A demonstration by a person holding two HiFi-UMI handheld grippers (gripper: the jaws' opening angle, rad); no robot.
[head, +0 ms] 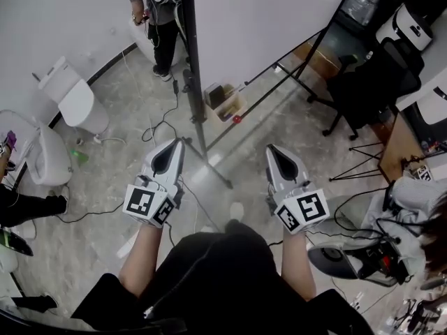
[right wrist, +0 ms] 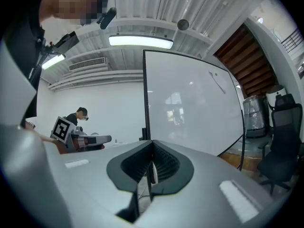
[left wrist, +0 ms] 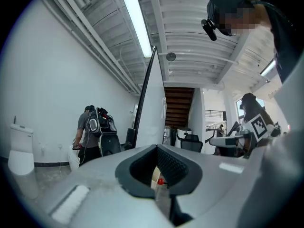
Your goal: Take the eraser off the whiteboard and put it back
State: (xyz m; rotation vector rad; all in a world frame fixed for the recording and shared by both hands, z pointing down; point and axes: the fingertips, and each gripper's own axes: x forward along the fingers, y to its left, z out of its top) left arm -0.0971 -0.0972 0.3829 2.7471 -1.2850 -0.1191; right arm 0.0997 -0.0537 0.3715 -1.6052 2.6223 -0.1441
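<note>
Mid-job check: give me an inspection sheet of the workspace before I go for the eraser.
Surface: whiteboard upright on its stand, face mostly blank.
Job's things: eraser, nothing seen.
Clutter: open box at the stand's foot, small red thing beside it.
Grippers: left gripper and right gripper both shut, empty, short of the board.
Cables: black cables loose on the floor by the stand.
Surroundings: toilet at left, chair at right, person beyond the board.

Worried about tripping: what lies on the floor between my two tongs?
Head view: the whiteboard stand's dark foot bar, between left tongs and right tongs.
</note>
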